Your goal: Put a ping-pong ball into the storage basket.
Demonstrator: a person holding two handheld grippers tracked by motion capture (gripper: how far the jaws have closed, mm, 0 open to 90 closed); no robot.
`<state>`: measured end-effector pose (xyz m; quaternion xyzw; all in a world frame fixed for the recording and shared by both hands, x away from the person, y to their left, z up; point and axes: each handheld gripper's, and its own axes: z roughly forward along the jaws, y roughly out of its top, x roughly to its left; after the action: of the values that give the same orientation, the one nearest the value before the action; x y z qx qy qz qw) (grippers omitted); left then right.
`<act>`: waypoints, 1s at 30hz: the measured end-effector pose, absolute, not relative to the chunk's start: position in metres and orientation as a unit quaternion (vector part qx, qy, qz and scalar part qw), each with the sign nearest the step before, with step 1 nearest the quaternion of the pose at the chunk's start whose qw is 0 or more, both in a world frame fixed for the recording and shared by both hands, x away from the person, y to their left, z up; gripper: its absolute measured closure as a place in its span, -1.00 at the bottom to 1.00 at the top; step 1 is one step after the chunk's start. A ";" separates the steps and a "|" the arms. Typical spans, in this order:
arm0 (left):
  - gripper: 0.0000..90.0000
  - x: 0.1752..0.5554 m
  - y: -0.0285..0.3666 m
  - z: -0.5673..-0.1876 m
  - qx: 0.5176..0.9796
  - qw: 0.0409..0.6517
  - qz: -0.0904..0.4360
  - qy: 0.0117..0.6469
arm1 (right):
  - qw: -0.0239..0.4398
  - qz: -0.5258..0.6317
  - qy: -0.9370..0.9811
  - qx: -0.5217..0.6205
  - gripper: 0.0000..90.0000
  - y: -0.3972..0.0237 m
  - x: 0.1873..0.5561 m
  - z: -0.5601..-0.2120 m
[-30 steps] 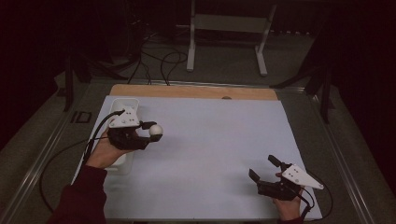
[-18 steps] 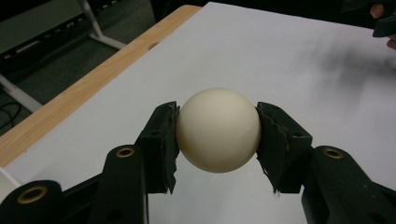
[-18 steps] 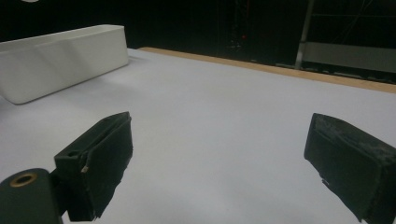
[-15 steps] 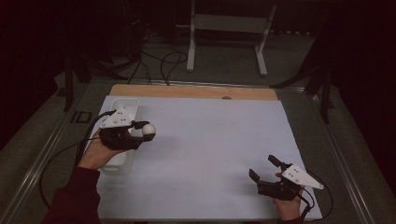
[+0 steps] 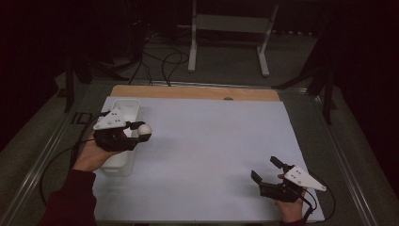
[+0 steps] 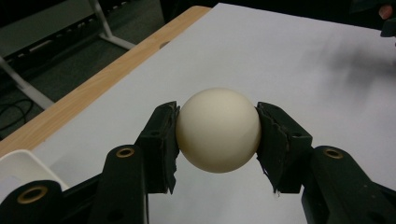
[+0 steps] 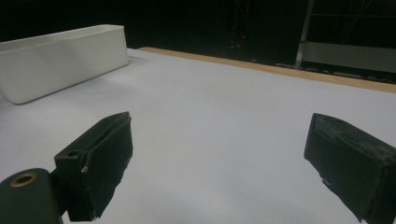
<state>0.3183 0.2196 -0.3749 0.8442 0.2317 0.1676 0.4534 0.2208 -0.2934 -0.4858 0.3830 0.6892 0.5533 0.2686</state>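
The left gripper holds a cream ball between its two black pads, which press on the ball's opposite sides; in the left gripper view the ball sits squarely between the pads, clear of the surface below. Seen from the high view, the ball hangs just beside the right edge of a white tray (a long, narrow bin lying along the left side of the table), above the white sheet that covers most of the tabletop. The person's left hand wraps the gripper's body, part of it over the tray's near end. A strip of bare wood shows along the sheet's far edge. The right gripper rests near the sheet's near right corner, well apart from the ball, its jaws spread wide with nothing between them; in the right gripper view the pads stand far apart above the bare sheet, with the tray visible farther off at the left.
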 end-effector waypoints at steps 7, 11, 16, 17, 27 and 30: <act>0.14 0.317 0.227 -0.375 0.842 0.452 0.172 0.238 | 0.269 0.553 0.689 0.383 -0.84 -0.293 0.221 -0.486; 0.14 0.316 0.231 -0.375 0.842 0.450 0.176 0.240 | 0.269 0.553 0.690 0.383 -0.84 -0.293 0.221 -0.486; 0.14 0.314 0.237 -0.374 0.839 0.450 0.179 0.246 | 0.270 0.552 0.689 0.383 -0.84 -0.294 0.220 -0.486; 0.14 0.314 0.239 -0.374 0.839 0.451 0.180 0.247 | 0.270 0.552 0.689 0.383 -0.84 -0.294 0.220 -0.486; 0.14 0.312 0.253 -0.376 0.835 0.447 0.187 0.261 | 0.271 0.552 0.688 0.384 -0.84 -0.294 0.219 -0.486; 0.14 0.311 0.257 -0.376 0.834 0.445 0.188 0.265 | 0.271 0.551 0.689 0.385 -0.84 -0.294 0.219 -0.486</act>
<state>0.3113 0.2565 -0.3762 0.8344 0.2646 0.1881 0.4454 0.2189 -0.2939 -0.4857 0.3847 0.6888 0.5514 0.2712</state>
